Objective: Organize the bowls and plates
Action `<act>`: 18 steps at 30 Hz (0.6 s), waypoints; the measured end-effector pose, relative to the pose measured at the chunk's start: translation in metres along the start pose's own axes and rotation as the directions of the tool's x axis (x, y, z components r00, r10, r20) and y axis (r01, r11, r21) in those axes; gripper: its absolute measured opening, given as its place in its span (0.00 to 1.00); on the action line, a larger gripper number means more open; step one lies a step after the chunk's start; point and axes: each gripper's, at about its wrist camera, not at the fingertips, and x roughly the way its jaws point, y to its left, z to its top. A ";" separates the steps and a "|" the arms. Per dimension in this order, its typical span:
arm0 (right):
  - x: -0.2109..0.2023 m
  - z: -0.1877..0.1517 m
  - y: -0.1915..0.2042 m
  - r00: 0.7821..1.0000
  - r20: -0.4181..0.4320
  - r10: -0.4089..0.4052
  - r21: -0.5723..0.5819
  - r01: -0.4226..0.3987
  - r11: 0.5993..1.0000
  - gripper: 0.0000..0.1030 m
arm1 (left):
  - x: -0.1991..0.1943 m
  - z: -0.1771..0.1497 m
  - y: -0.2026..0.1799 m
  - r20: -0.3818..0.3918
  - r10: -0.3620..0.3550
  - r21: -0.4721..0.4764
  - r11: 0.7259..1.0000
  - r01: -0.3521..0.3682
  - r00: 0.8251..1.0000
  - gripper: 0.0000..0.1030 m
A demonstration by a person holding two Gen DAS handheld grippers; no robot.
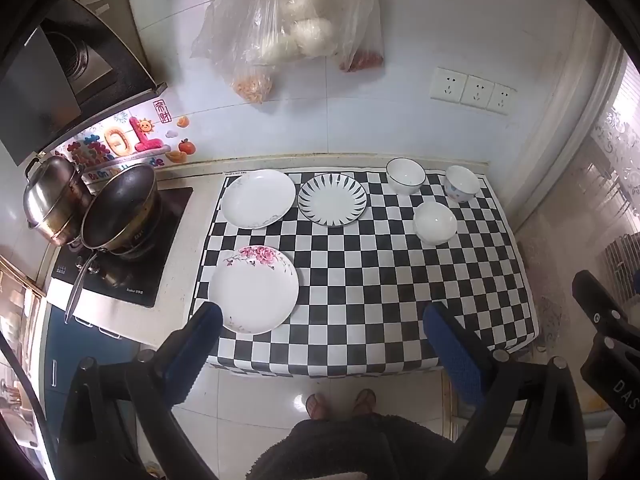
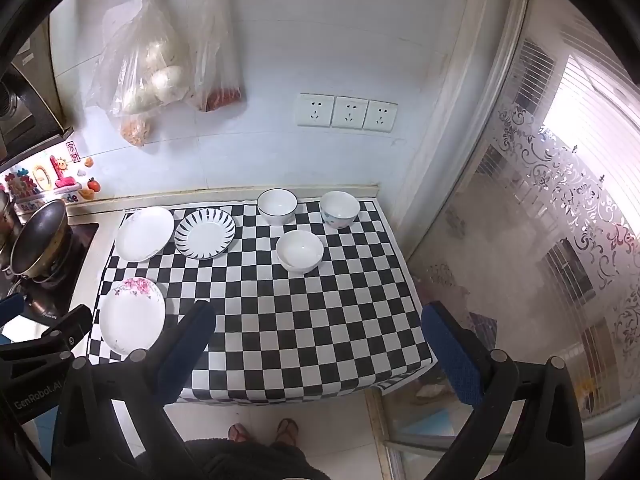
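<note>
Plates [image 1: 258, 198] lie left on the checkered mat [image 1: 360, 280], bowls [image 1: 435, 223] right, all apart. Both the left gripper [image 1: 322, 328] and right gripper [image 2: 318, 326] hover spread wide, empty. To stack well, I'd pinch the floral plate [image 1: 253, 290] by its near rim and lift it level.

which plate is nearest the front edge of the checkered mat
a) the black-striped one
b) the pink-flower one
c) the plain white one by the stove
b: the pink-flower plate lies alone near the front edge, while the black-striped plate and plain white plate lie at the back by the wall.
</note>
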 end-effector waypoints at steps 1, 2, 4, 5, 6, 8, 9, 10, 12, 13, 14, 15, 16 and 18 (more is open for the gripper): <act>0.000 0.000 0.000 1.000 0.001 0.002 0.002 -0.002 1.000 1.00 | 0.000 0.000 0.000 -0.002 -0.003 -0.002 1.000 0.003 1.000 1.00; 0.000 0.000 0.000 1.000 -0.001 0.001 0.001 -0.001 1.000 1.00 | 0.000 0.000 0.000 -0.003 -0.005 -0.002 1.000 0.005 1.000 1.00; 0.000 0.000 0.000 1.000 -0.003 0.002 0.002 -0.002 1.000 1.00 | 0.001 0.000 0.000 -0.001 -0.005 0.000 1.000 0.005 1.000 1.00; 0.001 -0.001 0.000 1.000 -0.004 0.002 0.003 -0.002 1.000 1.00 | 0.001 0.000 0.000 -0.002 -0.005 0.000 1.000 0.005 1.000 1.00; 0.001 -0.001 0.000 1.000 -0.004 0.002 0.003 -0.002 1.000 1.00 | 0.002 0.000 0.000 -0.001 -0.005 0.002 1.000 0.005 1.000 1.00; 0.000 -0.002 0.003 1.000 -0.005 0.002 0.002 -0.002 1.000 1.00 | 0.000 0.000 0.000 -0.001 -0.007 -0.004 1.000 0.007 1.000 1.00; 0.001 -0.001 0.003 1.000 -0.005 0.001 0.001 -0.001 1.000 1.00 | 0.000 0.000 0.000 -0.001 -0.007 -0.004 1.000 0.007 1.000 1.00; 0.001 -0.001 0.004 1.000 -0.005 0.000 0.001 0.000 1.000 1.00 | 0.000 0.000 0.000 -0.002 -0.008 -0.004 1.000 0.008 1.000 1.00; 0.002 -0.002 0.006 1.000 -0.005 0.000 0.002 0.000 1.000 1.00 | 0.001 0.000 0.000 -0.003 -0.011 -0.005 1.000 0.011 1.000 1.00; 0.002 -0.002 0.007 1.000 -0.006 -0.001 0.002 0.001 1.000 1.00 | 0.001 0.000 0.000 -0.004 -0.012 -0.004 1.000 0.012 1.000 1.00; 0.001 -0.002 0.004 1.000 -0.004 0.002 0.002 -0.002 1.000 1.00 | 0.002 0.000 -0.001 -0.004 -0.012 -0.002 1.000 0.012 1.000 1.00; 0.001 -0.002 0.001 1.000 -0.002 0.003 0.003 -0.003 1.000 1.00 | 0.002 0.000 -0.001 -0.005 -0.012 -0.002 1.000 0.012 1.000 1.00; 0.002 0.000 -0.001 1.000 -0.002 0.003 0.003 -0.003 1.000 1.00 | 0.002 0.000 -0.001 -0.005 -0.011 -0.001 1.000 0.011 1.000 1.00; 0.004 -0.001 0.000 1.000 0.002 0.000 0.005 0.000 1.000 1.00 | 0.000 0.000 0.000 -0.001 -0.008 -0.004 1.000 0.008 1.000 1.00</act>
